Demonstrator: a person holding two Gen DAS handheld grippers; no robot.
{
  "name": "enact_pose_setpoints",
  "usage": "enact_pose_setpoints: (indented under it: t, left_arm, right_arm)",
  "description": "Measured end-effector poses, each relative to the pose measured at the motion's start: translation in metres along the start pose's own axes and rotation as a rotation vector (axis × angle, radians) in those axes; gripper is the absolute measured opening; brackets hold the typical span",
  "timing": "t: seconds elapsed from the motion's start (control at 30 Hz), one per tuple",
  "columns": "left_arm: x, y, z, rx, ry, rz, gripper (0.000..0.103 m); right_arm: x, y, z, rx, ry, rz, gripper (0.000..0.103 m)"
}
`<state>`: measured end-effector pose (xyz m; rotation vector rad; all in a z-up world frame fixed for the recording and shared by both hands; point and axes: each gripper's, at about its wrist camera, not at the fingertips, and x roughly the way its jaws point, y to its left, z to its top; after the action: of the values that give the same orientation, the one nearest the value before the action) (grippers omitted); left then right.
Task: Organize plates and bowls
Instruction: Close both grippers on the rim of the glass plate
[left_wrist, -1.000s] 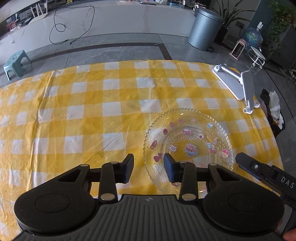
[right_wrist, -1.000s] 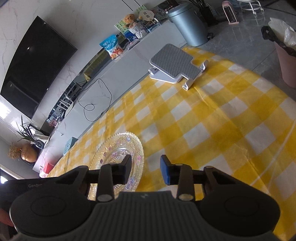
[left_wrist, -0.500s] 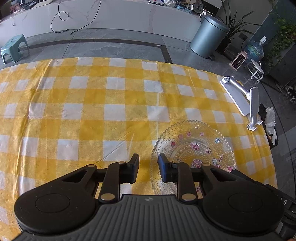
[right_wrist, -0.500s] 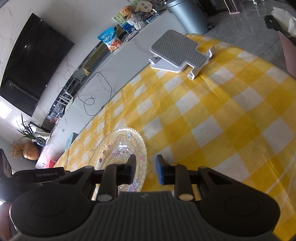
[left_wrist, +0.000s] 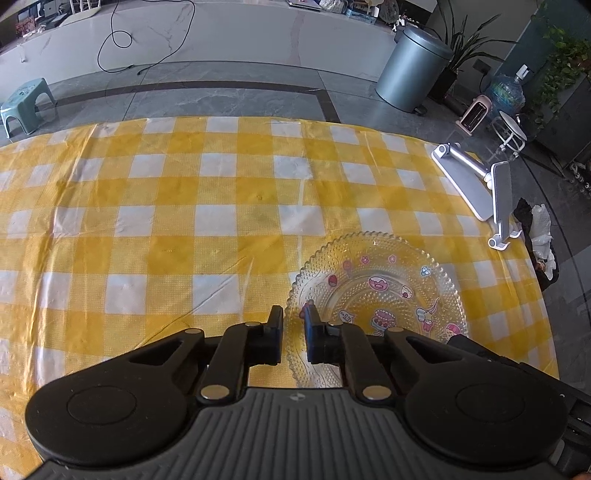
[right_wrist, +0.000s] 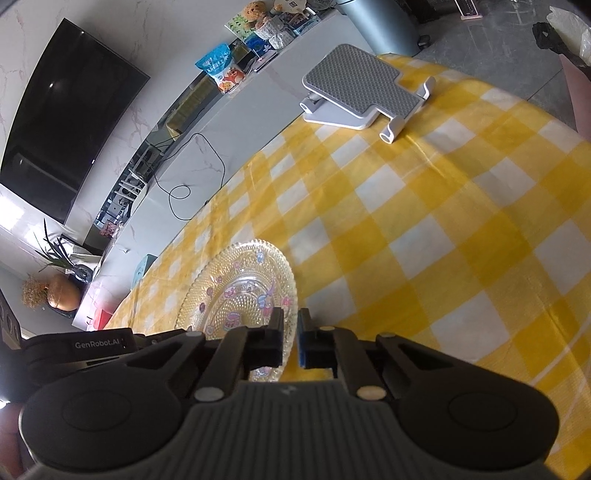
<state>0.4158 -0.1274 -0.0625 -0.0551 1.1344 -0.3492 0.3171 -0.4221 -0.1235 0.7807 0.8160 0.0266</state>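
Both sets of jaws had just been closing. The left gripper (left_wrist: 293, 314) was now clamped on the near-left rim of the glass plate (left_wrist: 376, 291), and the right gripper (right_wrist: 290, 315) pinched the rim on the opposite side, where before each had stood open around it. To me that meant the plate was secured from two sides and ready to lift. It lay flat on the yellow checked tablecloth (left_wrist: 184, 221), face up, just ahead of both grippers; being round, it had no long axis. A grey stand (right_wrist: 362, 92) sat well beyond.
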Motion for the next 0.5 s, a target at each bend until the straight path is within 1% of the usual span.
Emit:
enact_pose_setpoints:
  t: [0.13,0.23,0.27,0.3,0.37,0.4,0.47,0.5]
  left_arm:
    - [-0.009,-0.001,-0.003,0.011,0.008,0.008,0.001]
    - [-0.023,-0.003,-0.005,-0.003,-0.003,-0.082,0.0]
    - [-0.028,-0.007,-0.006,0.002,-0.013,-0.073,0.0]
    - [-0.033,-0.012,-0.008,0.022,-0.024,-0.052,0.0]
    - [-0.039,-0.019,-0.009,0.054,-0.036,-0.036,0.0]
    - [-0.042,-0.021,-0.009,0.062,-0.046,-0.032,0.001]
    - [-0.046,-0.022,-0.01,0.089,-0.075,-0.006,0.007]
    - [-0.046,-0.023,-0.011,0.11,-0.091,0.026,0.016]
  right_arm:
    - [-0.007,-0.001,0.001,0.001,-0.005,0.003,0.005]
    - [-0.01,0.0,0.002,0.023,0.005,0.036,0.003]
    - [-0.011,0.001,0.0,0.024,0.01,0.045,0.003]
    - [-0.011,0.004,-0.002,0.013,0.013,0.032,0.003]
    - [-0.007,0.005,-0.007,0.0,0.014,-0.008,0.003]
    - [-0.006,0.003,-0.009,0.012,0.018,-0.009,0.004]
    - [-0.008,-0.001,-0.009,0.033,0.019,0.001,0.003]
    - [-0.009,-0.001,-0.009,0.03,0.019,-0.004,0.003]
